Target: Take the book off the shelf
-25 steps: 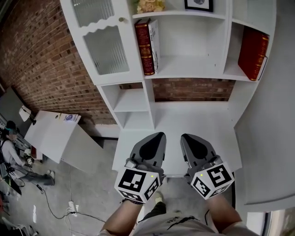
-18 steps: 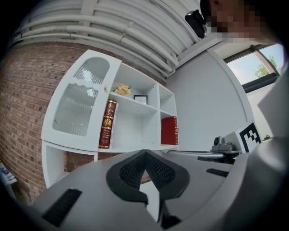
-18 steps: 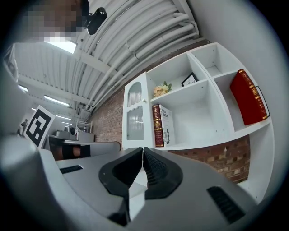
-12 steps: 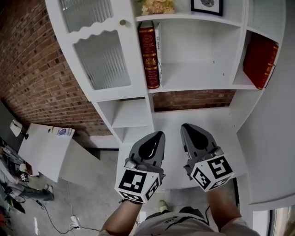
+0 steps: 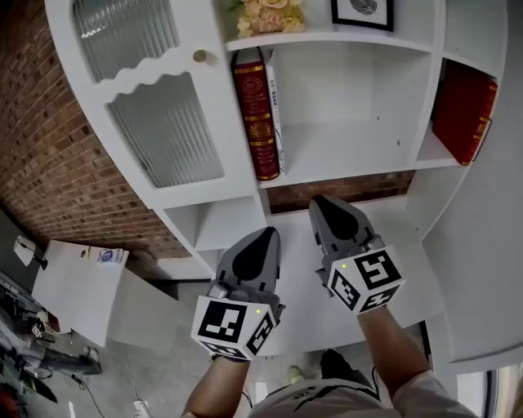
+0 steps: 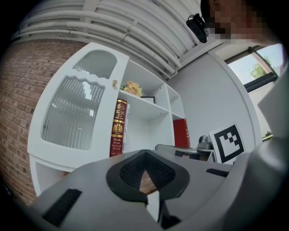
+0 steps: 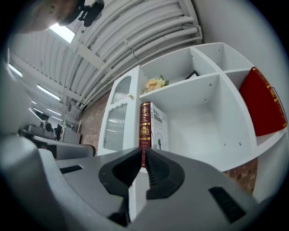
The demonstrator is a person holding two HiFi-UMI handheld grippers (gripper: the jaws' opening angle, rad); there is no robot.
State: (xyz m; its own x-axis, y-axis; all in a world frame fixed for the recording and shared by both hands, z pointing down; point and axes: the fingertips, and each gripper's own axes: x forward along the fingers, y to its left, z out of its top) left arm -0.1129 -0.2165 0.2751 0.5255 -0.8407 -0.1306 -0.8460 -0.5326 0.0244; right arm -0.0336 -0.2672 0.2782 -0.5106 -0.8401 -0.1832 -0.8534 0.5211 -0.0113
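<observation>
A dark red book with gold bands [image 5: 255, 114] stands upright at the left end of the middle shelf, with a thin white book [image 5: 275, 110] leaning against its right side. The red book also shows in the left gripper view [image 6: 118, 128] and straight ahead in the right gripper view [image 7: 145, 125]. My right gripper [image 5: 321, 204] is shut and empty. It points at the brick gap just under that shelf, apart from the books. Lower and to the left, my left gripper [image 5: 265, 237] is shut and empty too.
A second red book [image 5: 464, 106] leans in the right compartment. A ribbed glass cabinet door with a knob [image 5: 163, 122] flanks the books on the left. Flowers [image 5: 261, 15] and a framed picture [image 5: 362, 11] sit on the shelf above. A white desk top [image 5: 409, 237] lies below.
The shelf has come nearer and larger in view. My right gripper has risen forward toward the shelf's underside, ahead of the left. Both stayed shut.
</observation>
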